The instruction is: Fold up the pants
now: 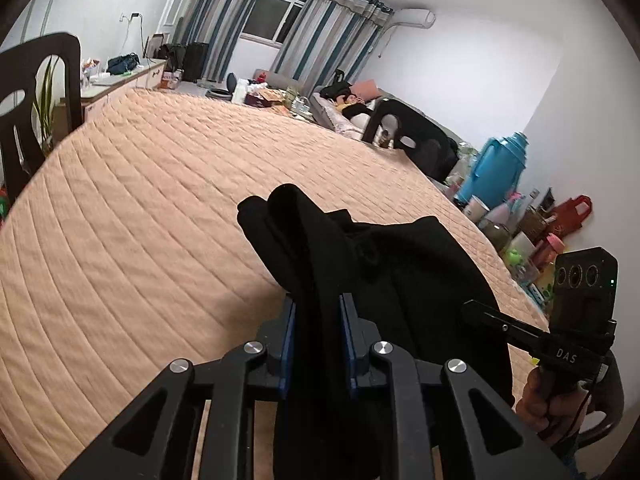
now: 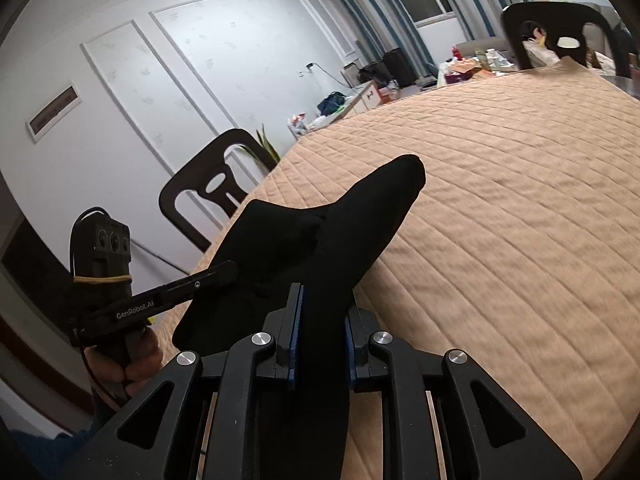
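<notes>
Because I want the black pants (image 1: 360,272) to hang free before I lay them flat, I keep them lifted over the quilted tabletop (image 1: 140,208); from the left wrist, my left gripper (image 1: 316,340) is clamped on a bunched fold, tilted up, with my right hand's tool low at the right. From the right wrist, my right gripper (image 2: 322,344) likewise pinches a thick fold of the pants (image 2: 352,220), angled upward over the tabletop (image 2: 500,220), the cloth slung across to the left gripper (image 2: 216,276) beside it.
</notes>
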Action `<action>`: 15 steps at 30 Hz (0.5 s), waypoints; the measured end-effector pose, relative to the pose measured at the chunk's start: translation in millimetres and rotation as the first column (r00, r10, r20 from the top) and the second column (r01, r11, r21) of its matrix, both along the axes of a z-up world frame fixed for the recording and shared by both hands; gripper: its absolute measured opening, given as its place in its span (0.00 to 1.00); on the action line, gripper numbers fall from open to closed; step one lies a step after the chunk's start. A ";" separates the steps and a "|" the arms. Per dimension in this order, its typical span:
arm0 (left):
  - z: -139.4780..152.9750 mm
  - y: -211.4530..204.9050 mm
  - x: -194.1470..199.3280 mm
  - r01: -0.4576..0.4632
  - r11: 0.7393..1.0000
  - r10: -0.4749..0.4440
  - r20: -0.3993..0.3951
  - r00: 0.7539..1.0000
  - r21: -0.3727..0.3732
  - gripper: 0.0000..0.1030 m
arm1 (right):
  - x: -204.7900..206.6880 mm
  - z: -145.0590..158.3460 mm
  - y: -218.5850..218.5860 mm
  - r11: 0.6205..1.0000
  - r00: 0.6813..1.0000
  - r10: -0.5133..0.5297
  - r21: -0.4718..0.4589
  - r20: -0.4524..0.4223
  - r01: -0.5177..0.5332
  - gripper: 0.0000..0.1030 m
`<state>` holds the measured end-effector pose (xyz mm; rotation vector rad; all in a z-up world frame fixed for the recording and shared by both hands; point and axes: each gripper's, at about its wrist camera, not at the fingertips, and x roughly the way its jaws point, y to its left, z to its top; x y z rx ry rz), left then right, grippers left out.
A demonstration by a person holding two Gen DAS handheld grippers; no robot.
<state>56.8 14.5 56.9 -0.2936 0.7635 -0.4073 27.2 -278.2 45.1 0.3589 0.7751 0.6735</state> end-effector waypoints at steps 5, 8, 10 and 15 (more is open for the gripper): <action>9.7 18.8 31.7 -0.023 0.999 0.022 0.006 1.000 0.031 0.21 | 37.4 -2.3 23.1 0.999 0.999 0.035 0.031 -0.036 -0.034 0.17; 10.6 29.1 51.3 -0.032 0.998 0.031 0.006 0.999 0.048 0.21 | 59.4 -3.3 38.0 0.998 0.998 0.047 0.037 -0.047 -0.045 0.17; 8.8 36.9 64.8 -0.042 0.998 0.042 -0.005 0.999 0.047 0.21 | 74.1 -4.0 46.3 0.998 0.997 0.051 0.036 -0.054 -0.049 0.17; -15.0 54.2 93.9 -0.077 0.996 0.079 -0.050 0.996 0.050 0.22 | 114.5 -23.5 58.9 0.997 0.991 0.065 0.048 -0.117 -0.060 0.17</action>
